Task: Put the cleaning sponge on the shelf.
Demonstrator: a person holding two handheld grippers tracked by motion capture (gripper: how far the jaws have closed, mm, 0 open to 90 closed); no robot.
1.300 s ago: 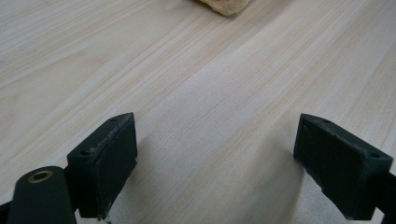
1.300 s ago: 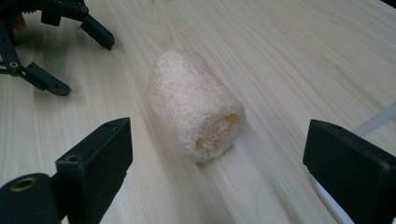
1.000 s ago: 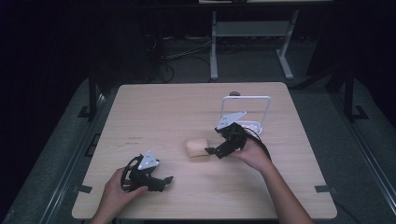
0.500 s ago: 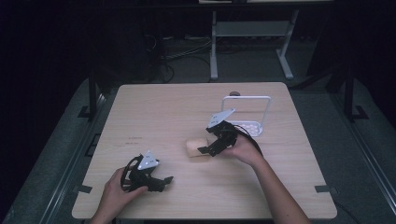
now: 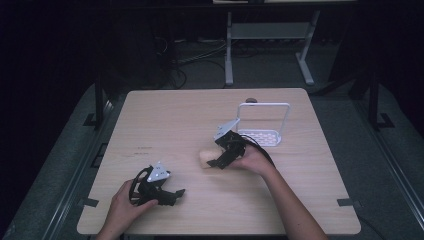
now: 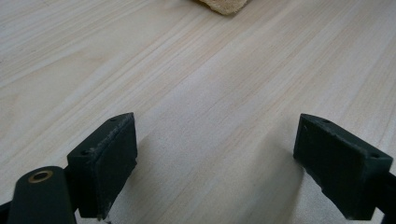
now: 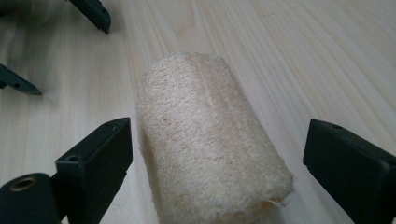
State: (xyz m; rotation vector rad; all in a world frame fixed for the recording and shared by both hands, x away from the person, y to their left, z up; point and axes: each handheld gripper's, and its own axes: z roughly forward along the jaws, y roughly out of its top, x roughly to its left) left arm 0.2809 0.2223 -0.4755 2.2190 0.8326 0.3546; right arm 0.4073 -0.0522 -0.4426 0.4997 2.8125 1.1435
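A pale, fibrous loofah roll (image 5: 205,159) lies on its side near the middle of the wooden table (image 5: 165,115). My right gripper (image 5: 216,161) reaches it from the right, tilted down. In the right gripper view the loofah roll (image 7: 205,140) lies lengthwise between the wide-open jaws of the right gripper (image 7: 217,163), touching neither pad. My left gripper (image 5: 172,194) rests low at the front left, a hand around it. In its own view the left gripper (image 6: 215,158) stands open over bare wood, with a corner of the loofah (image 6: 222,4) at the top edge.
A white wire rack (image 5: 264,125) with a perforated base stands upright just behind and right of my right hand. The other gripper's jaw tips (image 7: 95,11) show beyond the loofah in the right gripper view. Dark floor, cables and a metal stand (image 5: 265,35) lie beyond the table.
My right gripper has shifted left and lower, closing in on the loofah until its open jaws straddle the roll. The left gripper has stayed put.
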